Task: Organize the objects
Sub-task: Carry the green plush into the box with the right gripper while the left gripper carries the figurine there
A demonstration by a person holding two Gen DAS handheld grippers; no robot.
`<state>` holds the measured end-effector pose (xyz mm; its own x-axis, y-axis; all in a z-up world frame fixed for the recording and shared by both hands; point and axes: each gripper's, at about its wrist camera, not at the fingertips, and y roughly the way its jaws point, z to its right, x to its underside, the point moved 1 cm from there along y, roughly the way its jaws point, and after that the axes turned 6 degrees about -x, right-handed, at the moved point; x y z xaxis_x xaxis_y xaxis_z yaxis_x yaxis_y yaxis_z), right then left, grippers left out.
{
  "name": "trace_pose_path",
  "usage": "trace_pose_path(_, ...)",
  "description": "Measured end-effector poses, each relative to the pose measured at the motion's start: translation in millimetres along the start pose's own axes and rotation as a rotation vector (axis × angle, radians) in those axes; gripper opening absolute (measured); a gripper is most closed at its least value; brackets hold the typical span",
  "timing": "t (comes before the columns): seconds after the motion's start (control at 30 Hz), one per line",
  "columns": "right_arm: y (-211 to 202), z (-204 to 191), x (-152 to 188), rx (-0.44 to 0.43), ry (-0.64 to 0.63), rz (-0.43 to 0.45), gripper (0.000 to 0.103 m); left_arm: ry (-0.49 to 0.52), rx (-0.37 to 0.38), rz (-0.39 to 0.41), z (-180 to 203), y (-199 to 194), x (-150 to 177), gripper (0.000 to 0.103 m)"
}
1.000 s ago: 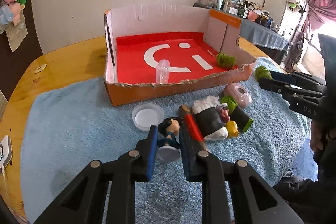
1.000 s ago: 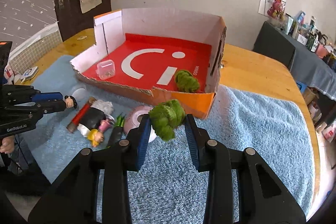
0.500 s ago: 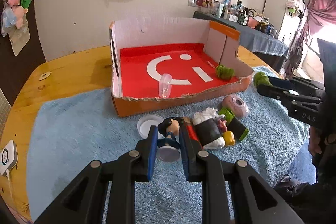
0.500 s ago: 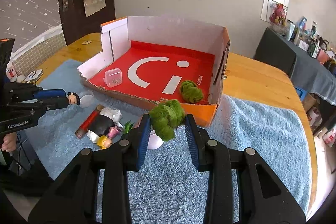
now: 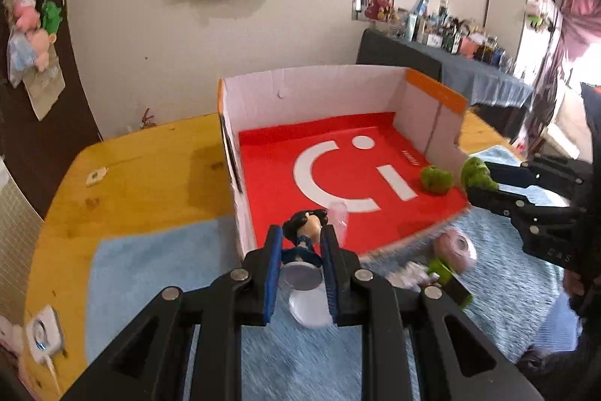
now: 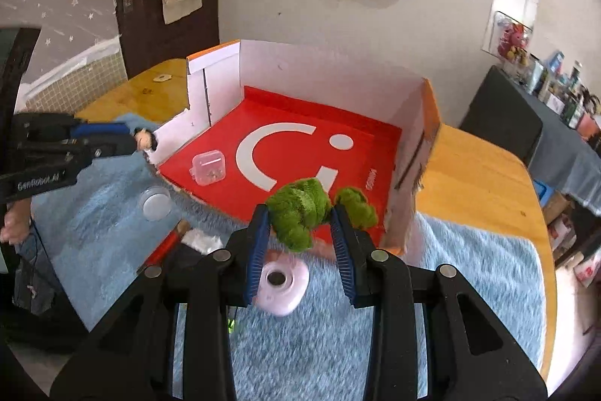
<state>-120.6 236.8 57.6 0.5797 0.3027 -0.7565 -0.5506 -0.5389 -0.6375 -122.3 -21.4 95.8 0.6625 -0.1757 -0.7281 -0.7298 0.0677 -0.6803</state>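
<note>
The cardboard box (image 5: 432,108), red-floored with white walls, sits on a wooden table (image 5: 150,168) at the far edge of a blue fuzzy towel (image 6: 469,280). The left gripper (image 5: 300,243) is clamped on a small dark-haired figurine (image 5: 306,228) with a round clear base, held in the air just in front of the box's near left corner. The right gripper (image 6: 300,224) is closed on a green fuzzy toy (image 6: 298,211), held above the box's torn front edge. Inside the box, a second green fuzzy toy (image 6: 357,207) lies near the right wall and a small clear plastic case (image 6: 208,168) lies near the left wall. In front of the box, on the towel, lie a pink round case (image 6: 281,282), a clear round lid (image 6: 154,203) and a blurred cluster of other toys (image 5: 432,273).
</note>
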Motion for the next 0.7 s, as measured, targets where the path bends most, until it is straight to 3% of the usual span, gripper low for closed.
trace_pose_path(0.33,57.2,10.1,-25.1,-0.068,-0.059,-0.201,0.032,0.097,0.005,-0.150,4.4,53.1,-18.7,0.021)
trace_pose_path(0.7,87.1,6.8,-26.8,-0.127,-0.095,-0.337,0.032,0.206,-0.030,-0.246,13.0,80.8,-12.9,0.022)
